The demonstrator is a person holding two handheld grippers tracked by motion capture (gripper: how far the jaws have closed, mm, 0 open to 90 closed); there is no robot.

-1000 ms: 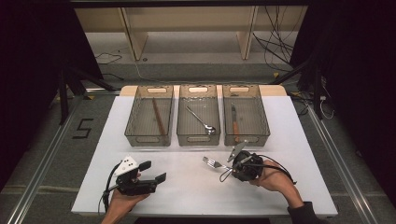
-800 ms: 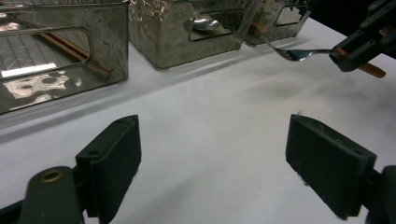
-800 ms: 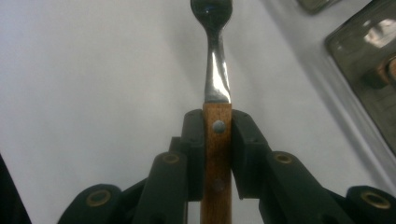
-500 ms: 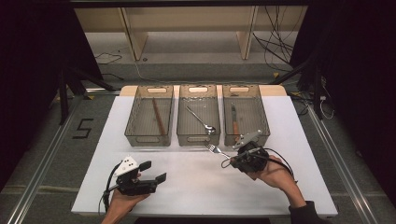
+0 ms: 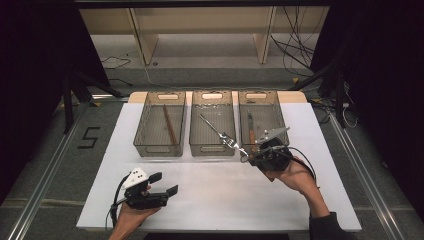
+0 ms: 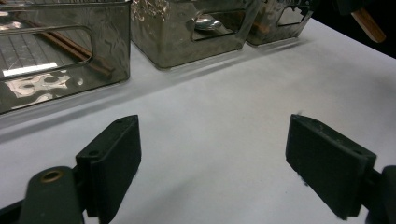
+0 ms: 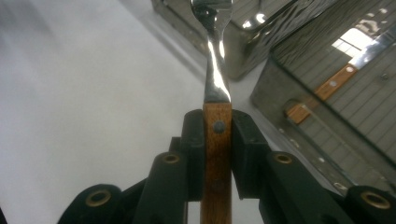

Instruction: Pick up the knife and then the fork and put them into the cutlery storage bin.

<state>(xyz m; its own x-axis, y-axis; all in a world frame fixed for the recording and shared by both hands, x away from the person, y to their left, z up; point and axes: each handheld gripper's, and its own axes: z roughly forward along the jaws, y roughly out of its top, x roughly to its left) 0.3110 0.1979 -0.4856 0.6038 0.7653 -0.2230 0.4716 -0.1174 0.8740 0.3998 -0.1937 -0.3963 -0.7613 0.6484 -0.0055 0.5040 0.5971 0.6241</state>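
My right gripper (image 5: 248, 156) is shut on the wooden handle of a fork (image 5: 233, 145), held above the table by the front of the bins. The tines point toward the middle bin's front right corner. In the right gripper view both pads clamp the fork (image 7: 217, 88) at its handle, metal neck and tines rising ahead of the right gripper (image 7: 217, 126). My left gripper (image 5: 165, 183) rests near the table's front left, open with nothing between its fingers. In the left gripper view the left gripper (image 6: 210, 154) has its jaws wide over bare white table.
Three clear bins stand in a row at the back: the left bin (image 5: 145, 145) holds chopsticks (image 5: 170, 125), the middle bin (image 5: 196, 146) a spoon (image 5: 212, 127), the right bin (image 5: 280, 120) a wooden-handled utensil (image 5: 250, 131). White table (image 5: 225, 200) spreads in front of them.
The right gripper has risen and moved away from the front edge toward the bins, carrying the fork. The left gripper has stayed put.
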